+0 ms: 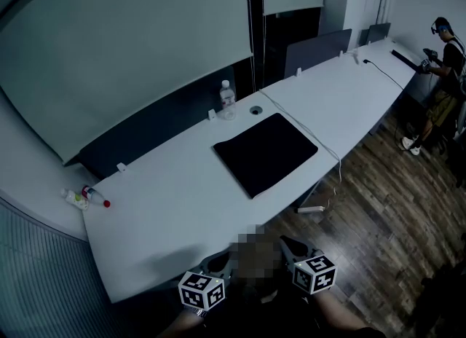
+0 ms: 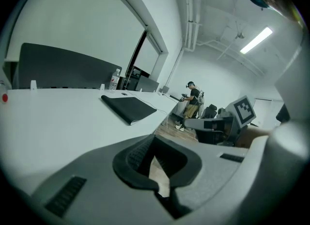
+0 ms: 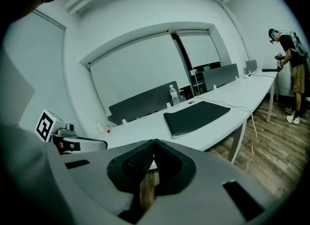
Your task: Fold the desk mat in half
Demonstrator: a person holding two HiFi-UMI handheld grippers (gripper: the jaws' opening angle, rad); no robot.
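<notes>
water bottle [image 1: 228, 99] upright | white cable [image 1: 313, 137] across table [image 1: 160, 183] | small bottles [image 1: 76, 199] (left end) | person [image 1: 440, 74] far right

Two tiny items [image 1: 86, 197] near the table [image 1: 160, 205] end, too small for identification

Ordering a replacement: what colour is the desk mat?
Black rectangular desk mat; clearest in the head view.

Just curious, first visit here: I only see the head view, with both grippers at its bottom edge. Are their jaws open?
Observer: The left gripper is shut, with nothing between its jaws.
Visitor: And the right?
Observer: The right gripper is shut and empty too.
Visitor: Is the mat black all over?
Observer: No; the right gripper view shows a pale rim at the near end of the mat.
</notes>
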